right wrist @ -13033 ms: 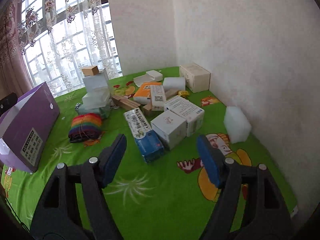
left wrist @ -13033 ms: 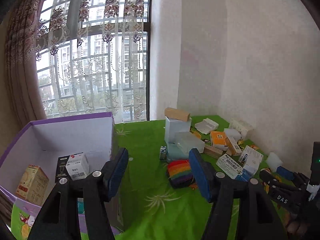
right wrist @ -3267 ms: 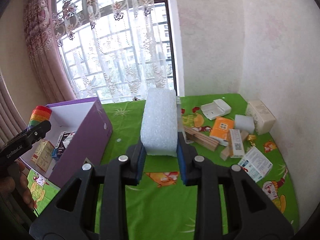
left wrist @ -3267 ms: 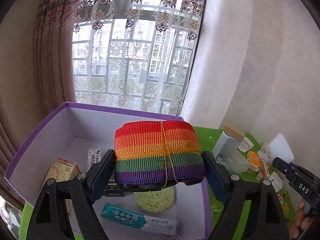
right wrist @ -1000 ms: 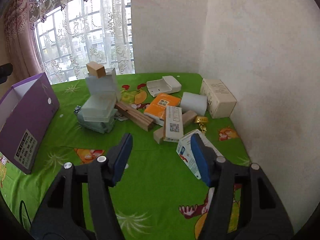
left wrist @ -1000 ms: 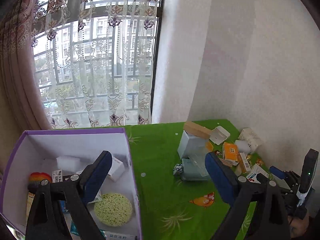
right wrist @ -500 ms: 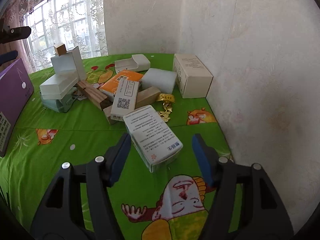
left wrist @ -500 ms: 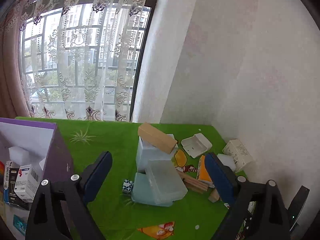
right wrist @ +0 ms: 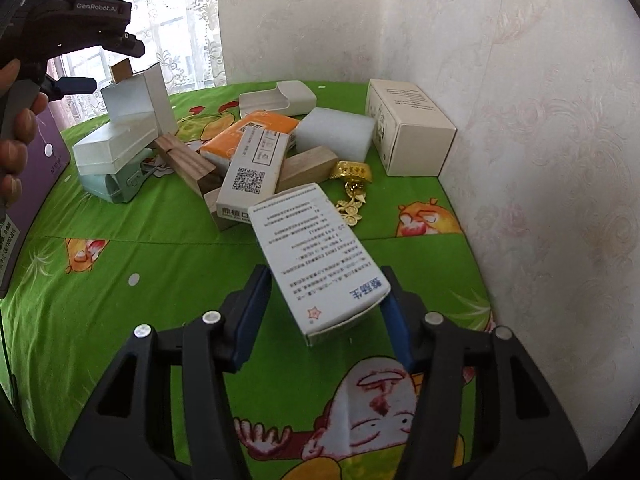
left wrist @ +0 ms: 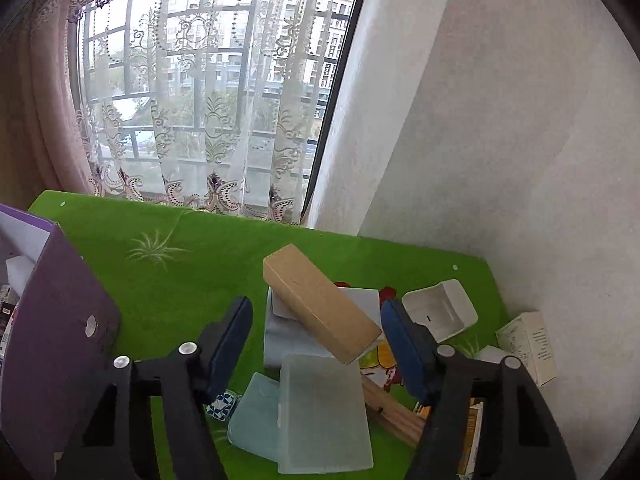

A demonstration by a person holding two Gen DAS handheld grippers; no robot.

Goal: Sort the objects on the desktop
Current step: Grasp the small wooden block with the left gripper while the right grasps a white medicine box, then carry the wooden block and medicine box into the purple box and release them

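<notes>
A brown cardboard box [left wrist: 320, 312] lies tilted on top of a stack of pale plastic cases [left wrist: 320, 408]. My left gripper [left wrist: 317, 308] straddles that box with its jaws closing; a gap still shows at the left pad. My right gripper [right wrist: 324, 280] has a white box with blue print [right wrist: 316, 252] between its fingers; its jaws are closing too, with a gap on the left side. That box lies on the green cloth [right wrist: 140, 248]. The purple bin [left wrist: 52, 320] stands at the left. In the right wrist view the left gripper [right wrist: 108, 64] hangs over the pile, held by a hand [right wrist: 16, 120].
Behind the white box lie a QR-code box [right wrist: 256, 168], wooden blocks [right wrist: 184, 160], an orange pack [right wrist: 256, 128], white foam [right wrist: 336, 132], a gold ornament [right wrist: 352, 172], a beige carton [right wrist: 408, 132] and an open white case [left wrist: 440, 316]. The wall closes the right side and back.
My left gripper has swung right from the purple bin to the pile and narrowed around the brown box. My right gripper has come down so the white printed box sits between its fingers.
</notes>
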